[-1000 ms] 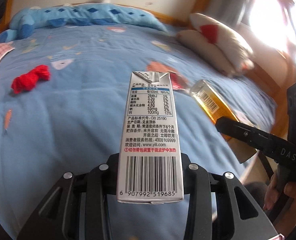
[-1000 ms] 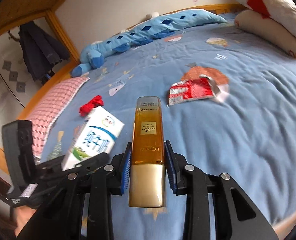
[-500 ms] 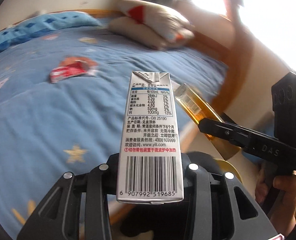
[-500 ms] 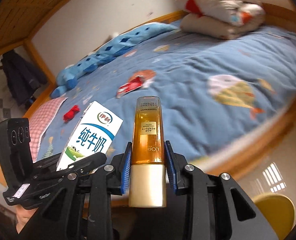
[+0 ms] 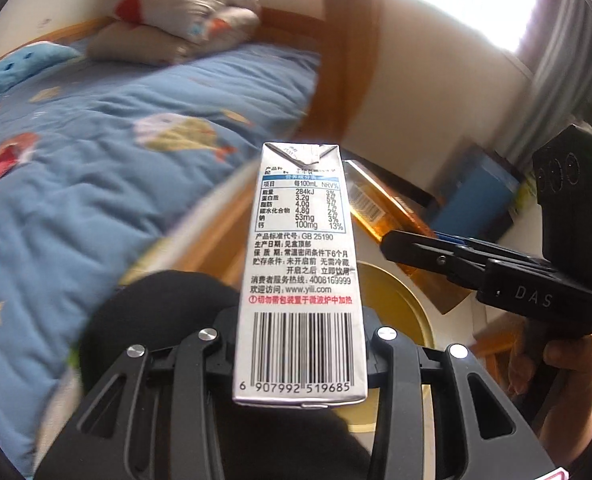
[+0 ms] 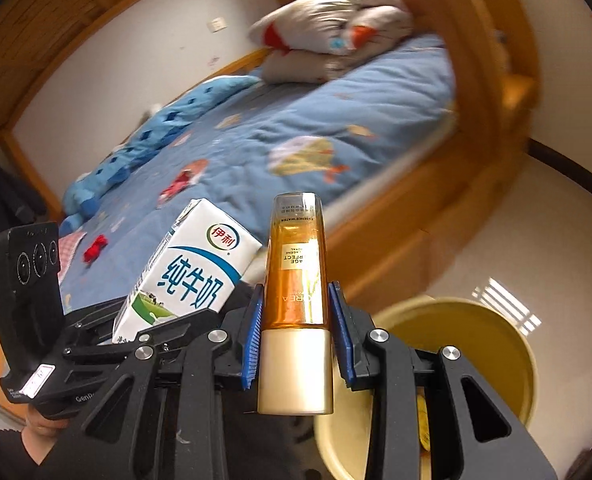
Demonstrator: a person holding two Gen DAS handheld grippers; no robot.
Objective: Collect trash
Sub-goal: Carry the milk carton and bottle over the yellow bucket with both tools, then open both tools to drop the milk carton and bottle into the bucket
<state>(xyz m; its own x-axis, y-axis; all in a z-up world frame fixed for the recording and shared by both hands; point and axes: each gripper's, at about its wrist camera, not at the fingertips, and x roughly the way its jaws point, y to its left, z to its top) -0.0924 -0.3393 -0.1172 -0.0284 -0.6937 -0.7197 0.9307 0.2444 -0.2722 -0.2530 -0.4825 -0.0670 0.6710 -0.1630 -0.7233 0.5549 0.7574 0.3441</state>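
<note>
My left gripper (image 5: 299, 340) is shut on a white milk carton (image 5: 299, 264), held upright; the carton also shows in the right wrist view (image 6: 188, 272). My right gripper (image 6: 296, 320) is shut on an amber L'Oreal bottle (image 6: 296, 280) with a cream cap, also seen in the left wrist view (image 5: 371, 208). A yellow round trash bin (image 6: 495, 344) stands on the floor just below and right of the bottle; it shows in the left wrist view (image 5: 391, 296) behind the carton. A red wrapper (image 6: 180, 182) and a red scrap (image 6: 95, 249) lie on the blue bed.
The blue bedspread (image 6: 296, 132) lies in a wooden bed frame (image 6: 435, 200) with a post (image 5: 347, 48). A folded quilt (image 6: 335, 28) sits at the bed's head. A blue box (image 5: 483, 196) stands by the wall. A bright window is at upper right.
Both grippers have swung right, away from over the bed towards the floor beside it. The yellow bin has come into view under them. Both keep hold of their items.
</note>
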